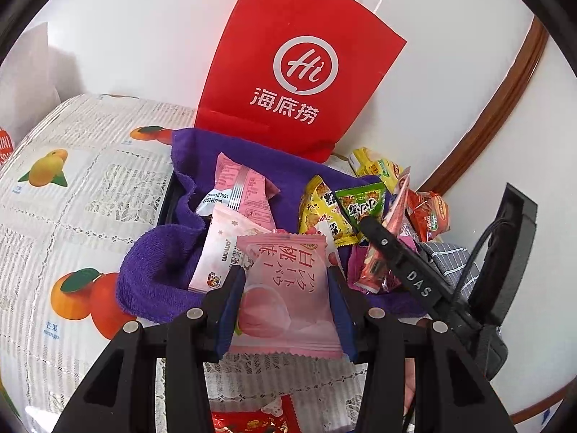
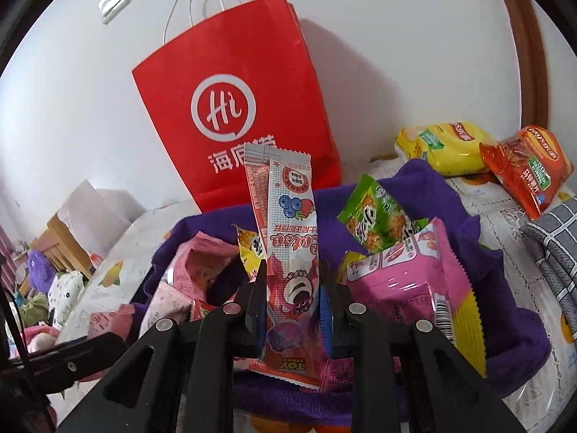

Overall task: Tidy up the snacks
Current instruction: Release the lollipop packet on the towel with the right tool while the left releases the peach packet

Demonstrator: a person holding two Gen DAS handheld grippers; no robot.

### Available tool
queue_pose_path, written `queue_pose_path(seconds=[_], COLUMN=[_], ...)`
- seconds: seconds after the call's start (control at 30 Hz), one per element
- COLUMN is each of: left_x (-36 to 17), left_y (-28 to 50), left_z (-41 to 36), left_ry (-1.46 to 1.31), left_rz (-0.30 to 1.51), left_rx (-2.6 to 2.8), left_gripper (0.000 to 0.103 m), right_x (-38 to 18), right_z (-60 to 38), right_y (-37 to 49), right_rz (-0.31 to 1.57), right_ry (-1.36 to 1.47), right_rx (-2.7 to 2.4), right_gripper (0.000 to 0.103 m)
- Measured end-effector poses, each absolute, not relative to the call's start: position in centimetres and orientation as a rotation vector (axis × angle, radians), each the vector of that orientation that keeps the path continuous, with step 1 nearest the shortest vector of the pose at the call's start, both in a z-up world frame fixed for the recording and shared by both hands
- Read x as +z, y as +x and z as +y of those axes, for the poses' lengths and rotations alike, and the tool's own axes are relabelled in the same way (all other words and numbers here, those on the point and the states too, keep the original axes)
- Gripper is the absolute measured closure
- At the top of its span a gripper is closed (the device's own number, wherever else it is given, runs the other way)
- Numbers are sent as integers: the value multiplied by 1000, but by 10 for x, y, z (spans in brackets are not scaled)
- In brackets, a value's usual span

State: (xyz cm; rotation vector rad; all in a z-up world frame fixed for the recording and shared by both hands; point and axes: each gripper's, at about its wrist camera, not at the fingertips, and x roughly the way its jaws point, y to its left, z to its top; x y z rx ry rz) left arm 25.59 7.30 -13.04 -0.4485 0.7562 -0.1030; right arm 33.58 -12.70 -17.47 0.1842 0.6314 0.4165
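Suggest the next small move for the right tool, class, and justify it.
Probably lower the right tool a little and let go: its tall berry packet stands upright over the purple towel where other snacks already lie, so it seems meant to join them.

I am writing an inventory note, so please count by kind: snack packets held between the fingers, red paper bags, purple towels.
Held snack packets: 2 (pink peach packet, berry stick packet)
Red paper bag: 1
Purple towel: 1
Total: 4
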Motion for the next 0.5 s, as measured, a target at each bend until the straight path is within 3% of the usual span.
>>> queue_pose_path(seconds=[0.17, 0.33, 0.5], left_x=[-131, -131, -129], left_y=[256, 257, 256], left_z=[72, 73, 77], left_ry=[-452, -458, -465], left_rz=[763, 768, 759], left_rx=[-113, -111, -103], left_gripper=[59, 59, 59], right_x=[-183, -179, -171], right_z=[-124, -121, -115], right_y=[339, 335, 328], right_rz=[678, 659, 639], right_ry=[178, 162, 112], right_rx=[418, 431, 441], right_gripper=[72, 51, 41])
